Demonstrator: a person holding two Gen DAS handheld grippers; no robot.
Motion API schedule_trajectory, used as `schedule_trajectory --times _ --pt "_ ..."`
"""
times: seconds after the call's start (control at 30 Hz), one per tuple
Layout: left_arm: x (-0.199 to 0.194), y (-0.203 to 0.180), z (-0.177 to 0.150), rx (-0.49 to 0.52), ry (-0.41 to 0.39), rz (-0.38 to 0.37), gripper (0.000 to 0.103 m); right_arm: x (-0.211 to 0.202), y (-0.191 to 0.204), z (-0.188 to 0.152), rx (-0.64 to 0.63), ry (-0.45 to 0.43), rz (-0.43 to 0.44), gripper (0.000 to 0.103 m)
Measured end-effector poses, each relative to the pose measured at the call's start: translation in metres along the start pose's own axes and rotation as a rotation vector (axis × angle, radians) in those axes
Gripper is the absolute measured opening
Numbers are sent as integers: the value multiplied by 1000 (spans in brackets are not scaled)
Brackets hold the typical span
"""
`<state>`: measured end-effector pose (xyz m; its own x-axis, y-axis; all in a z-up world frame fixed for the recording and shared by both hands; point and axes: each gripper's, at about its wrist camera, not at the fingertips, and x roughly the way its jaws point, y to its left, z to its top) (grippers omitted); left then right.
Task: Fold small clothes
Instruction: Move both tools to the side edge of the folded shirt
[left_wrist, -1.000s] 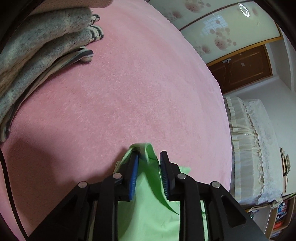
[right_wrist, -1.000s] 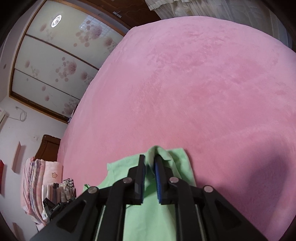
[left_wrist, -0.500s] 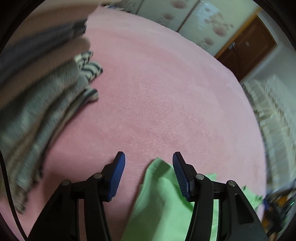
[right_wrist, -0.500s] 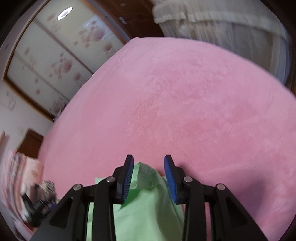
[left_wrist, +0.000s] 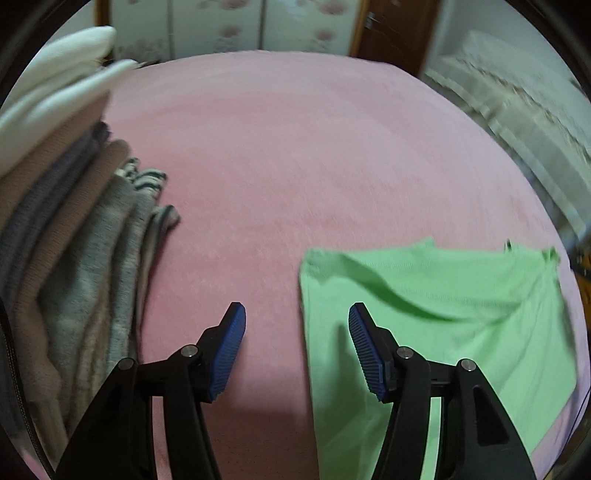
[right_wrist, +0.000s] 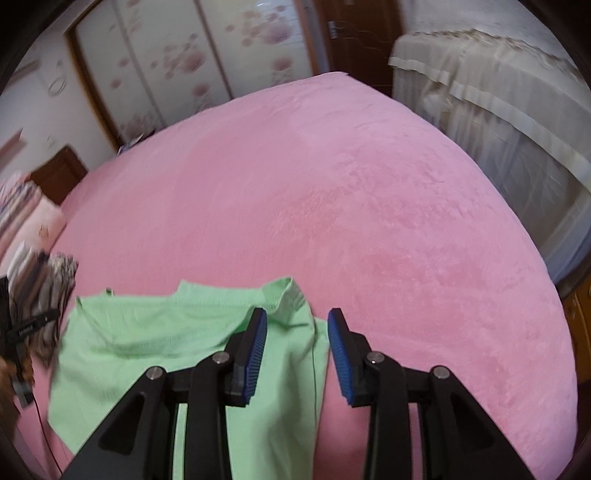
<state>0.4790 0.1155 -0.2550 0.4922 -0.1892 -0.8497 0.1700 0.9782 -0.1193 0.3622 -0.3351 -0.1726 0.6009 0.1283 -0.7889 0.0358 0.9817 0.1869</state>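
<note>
Lying flat on the pink blanket (left_wrist: 295, 166), the light green garment (left_wrist: 443, 325) had a soft ridge running across it and its neckline turned toward the far side. The left gripper (left_wrist: 297, 347) hung over the garment's edge with its blue pads spread wide and nothing between them, a stack of folded knitwear (left_wrist: 74, 240) piled just to its side. The right gripper (right_wrist: 297, 354) was likewise wide apart and empty, poised above the garment's collar (right_wrist: 284, 299).
</note>
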Motion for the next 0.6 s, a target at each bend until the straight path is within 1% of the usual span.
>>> schedule_trajectory --times 0.1,0.2,0.3,0.4,0.43,0.6 --pt "14 -2 -2 30 32 -26 57 8 10 -4 -75 21 -8 34" --pt "31 -6 -2 41 54 -48 57 22 19 -7 -147 54 -53 34" --pt "39 -7 2 45 49 -62 57 37 23 -8 -196 70 -106 34" --pt "47 -4 9 21 33 -78 58 47 18 -4 -172 78 -113 34" --pt "50 1 6 15 28 -80 58 51 15 -2 -148 79 -100 34" --pt "54 1 18 5 -3 -80 57 61 -4 5 3 63 -22 34"
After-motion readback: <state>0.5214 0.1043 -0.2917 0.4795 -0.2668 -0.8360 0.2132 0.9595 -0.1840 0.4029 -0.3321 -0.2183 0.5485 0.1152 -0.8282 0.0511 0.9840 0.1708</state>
